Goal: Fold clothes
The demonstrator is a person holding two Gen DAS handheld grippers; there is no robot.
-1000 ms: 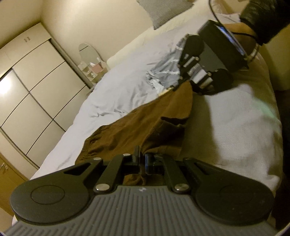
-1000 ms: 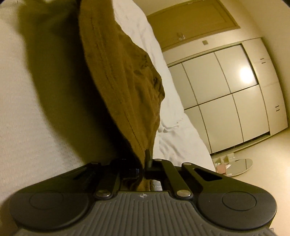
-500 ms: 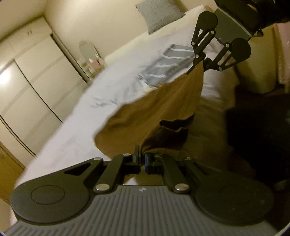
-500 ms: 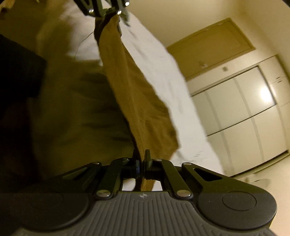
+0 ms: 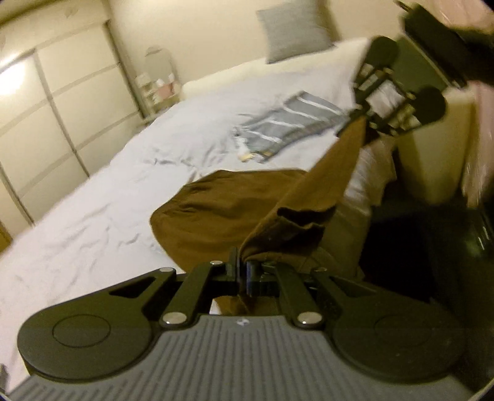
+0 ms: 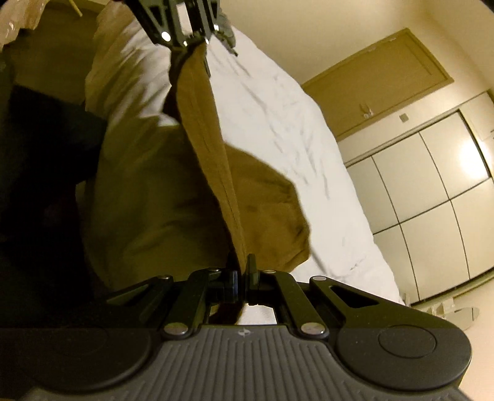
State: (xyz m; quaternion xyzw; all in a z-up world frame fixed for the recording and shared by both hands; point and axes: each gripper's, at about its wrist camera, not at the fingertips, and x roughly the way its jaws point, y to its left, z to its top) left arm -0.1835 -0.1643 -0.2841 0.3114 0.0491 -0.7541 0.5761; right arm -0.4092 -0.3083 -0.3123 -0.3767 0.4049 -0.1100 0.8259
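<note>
My left gripper point(image 5: 244, 271) is pressed together on one end of a brown garment point(image 5: 228, 206). The cloth's edge stretches taut from there up to my right gripper point(image 5: 359, 120), which pinches the other end. The rest of the garment hangs down and bunches on the white bed point(image 5: 92, 216). From the right wrist, the same edge runs away to the left gripper at the top. Farther back on the bed lies a grey striped garment point(image 5: 287, 123); beyond it, a grey pillow point(image 5: 293, 29) and white wardrobe doors point(image 5: 40, 123).
</note>
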